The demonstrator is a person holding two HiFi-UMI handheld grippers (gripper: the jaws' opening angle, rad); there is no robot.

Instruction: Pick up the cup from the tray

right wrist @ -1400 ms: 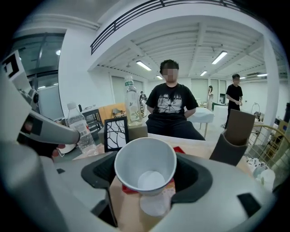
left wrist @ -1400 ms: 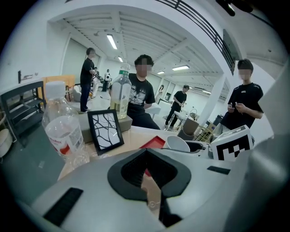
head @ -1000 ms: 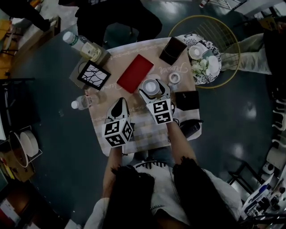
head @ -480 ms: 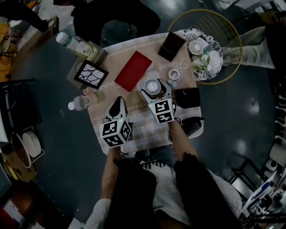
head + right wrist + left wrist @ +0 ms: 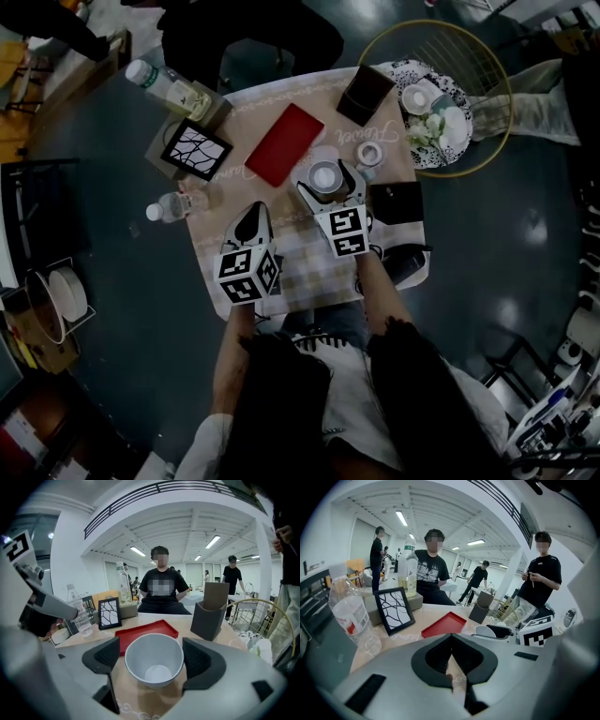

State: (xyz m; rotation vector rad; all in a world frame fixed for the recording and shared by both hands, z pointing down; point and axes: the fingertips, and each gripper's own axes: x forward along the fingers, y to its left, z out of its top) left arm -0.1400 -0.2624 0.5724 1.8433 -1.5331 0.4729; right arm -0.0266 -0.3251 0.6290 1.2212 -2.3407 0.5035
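In the lower left of the head view, the left hand-held gripper (image 5: 251, 223) is hovering over the worktop (image 5: 292, 214), jaws pressed together and empty. The right hand-held gripper (image 5: 153, 654) is bracketing the cup (image 5: 153, 662); its jaws have just been opening and are standing spread, clear of the walls. The cup seems to be standing on the worktop at frame centre, just in front of the red tray (image 5: 151, 630), not in it. The grasp looks like the step in hand: next, closing squarely on the cup's walls, then lifting straight up.
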